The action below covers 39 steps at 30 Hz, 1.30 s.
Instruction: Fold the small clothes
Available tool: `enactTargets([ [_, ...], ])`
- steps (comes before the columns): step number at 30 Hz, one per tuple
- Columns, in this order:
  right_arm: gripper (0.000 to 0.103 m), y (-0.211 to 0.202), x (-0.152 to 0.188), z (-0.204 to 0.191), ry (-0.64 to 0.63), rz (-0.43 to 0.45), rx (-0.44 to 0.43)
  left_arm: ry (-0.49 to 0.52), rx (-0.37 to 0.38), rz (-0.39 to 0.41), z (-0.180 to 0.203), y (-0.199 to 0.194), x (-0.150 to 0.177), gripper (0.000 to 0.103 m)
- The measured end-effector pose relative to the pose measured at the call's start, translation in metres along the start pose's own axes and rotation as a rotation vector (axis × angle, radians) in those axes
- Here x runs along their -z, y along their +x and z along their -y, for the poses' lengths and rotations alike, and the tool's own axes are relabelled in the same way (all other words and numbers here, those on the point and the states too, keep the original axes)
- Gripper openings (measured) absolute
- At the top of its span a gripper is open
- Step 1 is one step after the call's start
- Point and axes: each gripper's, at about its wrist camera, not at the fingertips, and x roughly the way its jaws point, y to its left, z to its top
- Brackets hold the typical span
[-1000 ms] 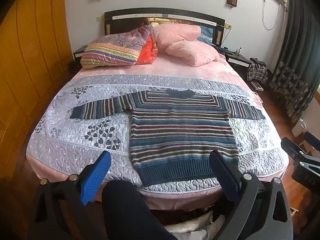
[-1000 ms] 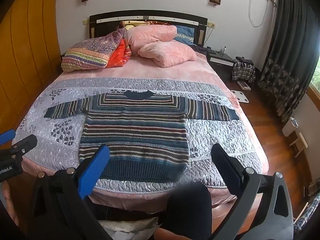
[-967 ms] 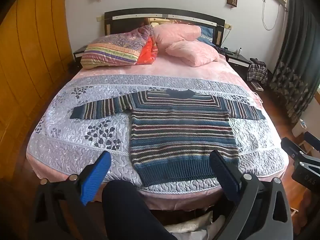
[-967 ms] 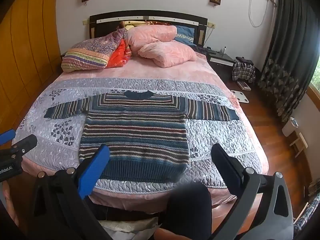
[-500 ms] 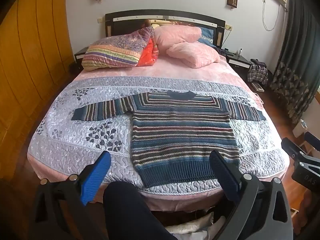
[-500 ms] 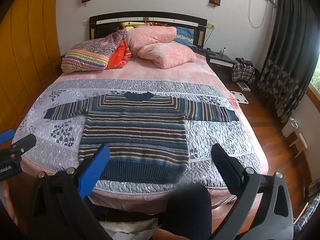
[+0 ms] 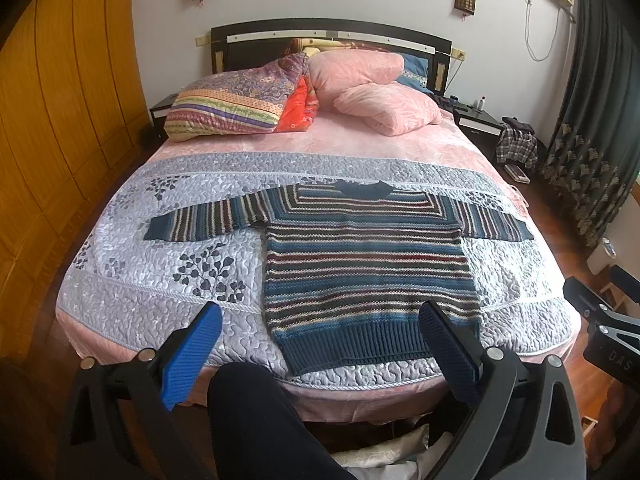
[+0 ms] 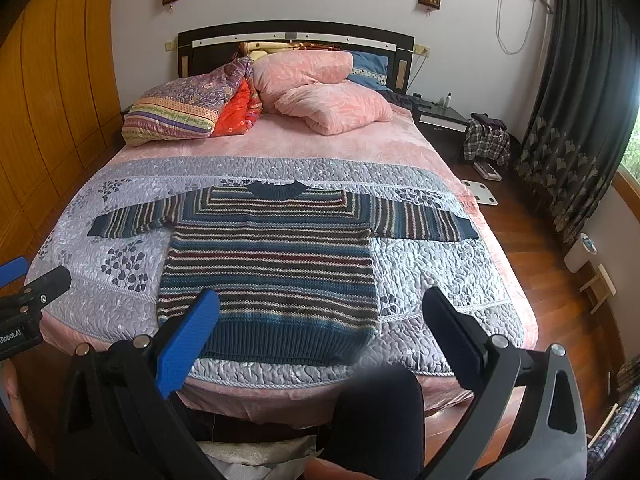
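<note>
1. Striped sweater (image 7: 366, 264) lies flat on the quilt (image 7: 132, 276), sleeves spread; a one-sided pull could drag it askew.
2. Left gripper (image 7: 320, 344) and right gripper (image 8: 320, 322) gape empty, hovering short; thick knit may slip.

Both wrist cams are held past the foot of the quilted grey-and-pink bed (image 7: 132, 292), facing the dark wooden headboard (image 8: 296, 38), well back. Left cam is set further left, right cam further right. Shared: whole bed w/ striped knitted sweater (image 7: 368, 272) (image 8: 272, 264), pillows, back wall.
</note>
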Motion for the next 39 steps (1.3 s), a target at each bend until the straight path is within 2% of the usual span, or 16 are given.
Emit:
enactTargets([
  [39, 0.1, 0.0023, 0.0102, -0.0025, 0.001, -0.005, -0.003, 0.001, -0.009, 0.008, -0.0033, -0.0007, 0.0006, 0.099],
])
